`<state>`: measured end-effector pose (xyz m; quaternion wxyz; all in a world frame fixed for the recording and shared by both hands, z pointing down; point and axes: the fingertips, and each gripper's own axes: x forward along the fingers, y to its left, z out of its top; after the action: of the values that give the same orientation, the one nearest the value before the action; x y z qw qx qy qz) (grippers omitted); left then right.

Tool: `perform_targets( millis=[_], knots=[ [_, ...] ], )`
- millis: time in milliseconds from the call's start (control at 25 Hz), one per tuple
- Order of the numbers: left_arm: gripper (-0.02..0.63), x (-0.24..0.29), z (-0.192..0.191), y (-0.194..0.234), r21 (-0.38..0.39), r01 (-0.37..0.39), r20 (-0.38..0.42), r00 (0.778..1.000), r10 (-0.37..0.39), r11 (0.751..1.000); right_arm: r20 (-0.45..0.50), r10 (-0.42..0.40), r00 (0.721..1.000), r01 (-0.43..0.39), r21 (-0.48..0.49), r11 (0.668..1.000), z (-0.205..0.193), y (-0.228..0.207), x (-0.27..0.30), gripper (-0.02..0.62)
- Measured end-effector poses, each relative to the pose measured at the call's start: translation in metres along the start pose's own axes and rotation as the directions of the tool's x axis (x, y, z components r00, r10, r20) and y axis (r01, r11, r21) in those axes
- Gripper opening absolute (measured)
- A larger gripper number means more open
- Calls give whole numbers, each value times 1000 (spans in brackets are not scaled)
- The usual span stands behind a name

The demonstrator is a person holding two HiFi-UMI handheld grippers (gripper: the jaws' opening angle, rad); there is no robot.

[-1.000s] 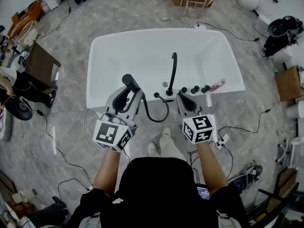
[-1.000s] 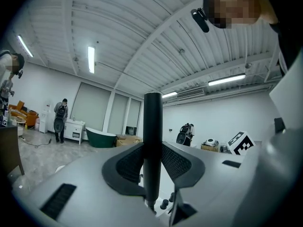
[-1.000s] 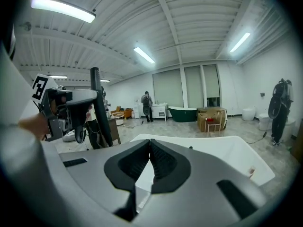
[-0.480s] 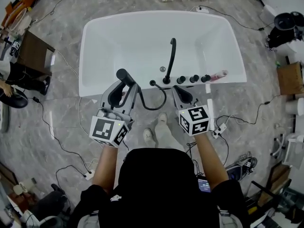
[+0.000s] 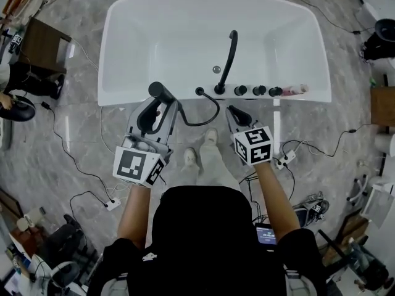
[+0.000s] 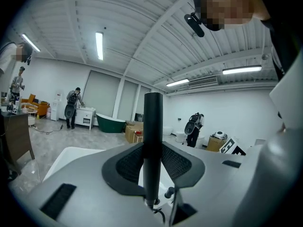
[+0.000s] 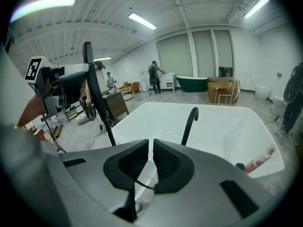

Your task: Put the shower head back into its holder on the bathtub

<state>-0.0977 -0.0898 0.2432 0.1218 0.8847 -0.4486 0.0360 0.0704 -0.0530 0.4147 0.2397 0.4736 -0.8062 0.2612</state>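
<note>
The black shower head (image 5: 156,93) stands upright between the jaws of my left gripper (image 5: 158,108), which is shut on its handle just in front of the white bathtub's near rim (image 5: 123,98). Its hose (image 5: 207,115) loops to a black fitting (image 5: 199,92) on that rim, left of the tall spout (image 5: 229,60). In the left gripper view the shower head (image 6: 152,122) rises from my left gripper (image 6: 154,167). My right gripper (image 5: 235,112) hangs shut and empty in front of the rim, right of the hose. In the right gripper view the right gripper (image 7: 151,152) faces the bathtub (image 7: 222,122), with the shower head (image 7: 97,98) to its left.
Black knobs (image 5: 258,90) and a pink bottle (image 5: 296,89) line the rim right of the spout. Cables (image 5: 80,165) and a power strip (image 5: 282,160) lie on the marble floor. A dark cabinet (image 5: 46,45) stands left of the tub. People stand far off (image 6: 72,109).
Both grippers have sunk and drawn back from over the tub to just in front of its near rim. The left one still holds the shower head; the right stays shut.
</note>
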Motion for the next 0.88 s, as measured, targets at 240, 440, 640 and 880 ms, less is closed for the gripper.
perform_targets(
  millis=[240, 440, 640, 880],
  knots=[
    [129, 11, -40, 6, -25, -36, -51, 998, 35, 999, -88, 23, 996, -23, 2, 1000, -41, -18, 27, 20],
    [129, 17, -68, 4, -32, -46, -80, 996, 43, 998, -158, 49, 986, -50, -5, 999, -75, -25, 47, 91],
    [129, 28, -98, 5, -28, -37, -100, 994, 34, 999, -218, 54, 974, -47, 38, 998, -114, -41, 72, 118],
    [129, 39, -135, 6, -15, -32, -128, 991, 30, 999, -257, 48, 965, -34, 59, 998, -149, -56, 100, 140]
  ],
)
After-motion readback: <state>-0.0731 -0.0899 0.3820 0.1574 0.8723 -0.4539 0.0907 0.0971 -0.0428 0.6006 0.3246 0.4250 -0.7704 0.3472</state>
